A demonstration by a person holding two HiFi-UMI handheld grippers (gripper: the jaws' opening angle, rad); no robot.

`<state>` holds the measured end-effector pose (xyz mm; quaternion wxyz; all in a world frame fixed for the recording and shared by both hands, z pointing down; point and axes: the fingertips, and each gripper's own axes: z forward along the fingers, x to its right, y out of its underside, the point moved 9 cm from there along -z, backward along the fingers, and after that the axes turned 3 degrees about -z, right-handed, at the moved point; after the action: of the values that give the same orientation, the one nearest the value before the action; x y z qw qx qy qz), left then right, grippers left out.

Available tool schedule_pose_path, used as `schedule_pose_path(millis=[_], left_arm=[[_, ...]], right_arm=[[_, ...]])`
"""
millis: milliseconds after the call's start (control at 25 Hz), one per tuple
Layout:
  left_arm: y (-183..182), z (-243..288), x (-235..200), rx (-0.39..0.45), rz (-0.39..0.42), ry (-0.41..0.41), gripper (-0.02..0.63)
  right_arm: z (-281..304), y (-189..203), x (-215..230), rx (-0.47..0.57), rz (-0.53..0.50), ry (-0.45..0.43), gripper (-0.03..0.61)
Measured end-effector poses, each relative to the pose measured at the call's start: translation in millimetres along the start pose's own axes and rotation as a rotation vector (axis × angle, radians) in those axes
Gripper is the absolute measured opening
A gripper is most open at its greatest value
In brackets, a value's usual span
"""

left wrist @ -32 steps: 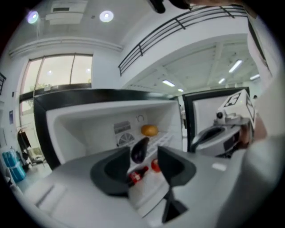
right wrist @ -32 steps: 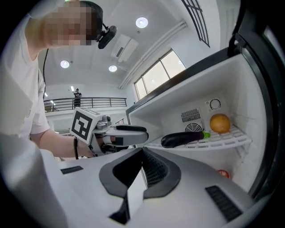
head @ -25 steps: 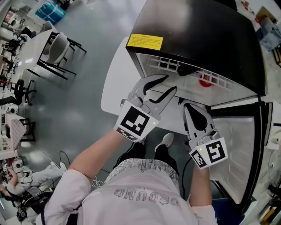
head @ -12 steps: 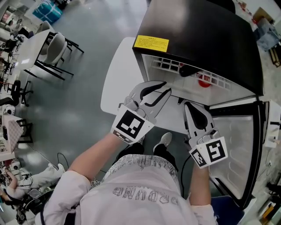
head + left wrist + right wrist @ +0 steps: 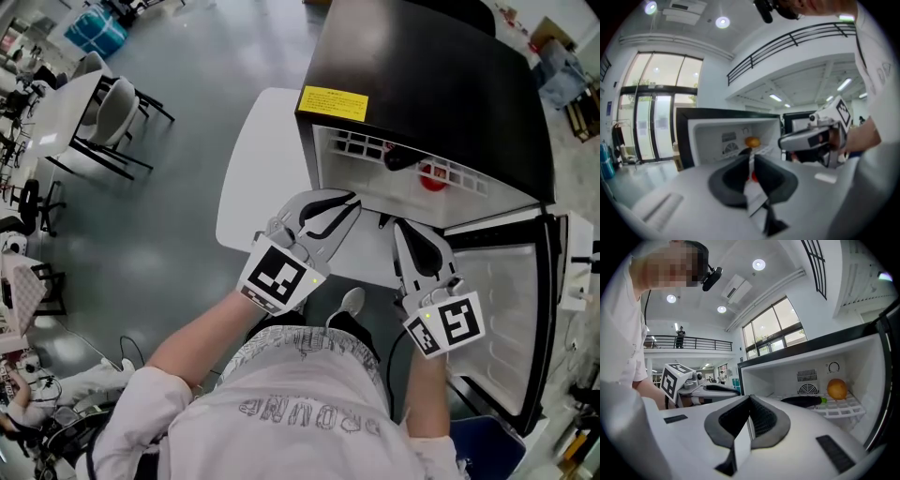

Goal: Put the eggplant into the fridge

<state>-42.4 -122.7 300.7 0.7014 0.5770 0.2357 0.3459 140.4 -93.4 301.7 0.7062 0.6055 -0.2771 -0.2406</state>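
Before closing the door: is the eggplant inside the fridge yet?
Inside. The eggplant lies on the wire shelf of the open fridge, beside an orange.

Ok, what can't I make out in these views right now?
- Head view: the fridge top hides most of its shelf; only the eggplant tip shows.
- Left gripper view: the left gripper, jaws closing on nothing, covers the eggplant; red object behind unidentifiable.
- Right gripper view: the right gripper hides everything below the shelf.

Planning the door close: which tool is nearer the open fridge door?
Right. The right tool sits just left of the door; the left tool, jaws closing on nothing, is farther left, in front of the fridge.
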Motion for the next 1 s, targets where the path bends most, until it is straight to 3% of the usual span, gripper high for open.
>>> schedule_pose_path(millis=[1000], left_arm=[[8, -33, -20, 0.019, -0.004, 0.008, 0.008]], right_arm=[[6, -19, -21, 0.004, -0.071, 0.052, 0.004]])
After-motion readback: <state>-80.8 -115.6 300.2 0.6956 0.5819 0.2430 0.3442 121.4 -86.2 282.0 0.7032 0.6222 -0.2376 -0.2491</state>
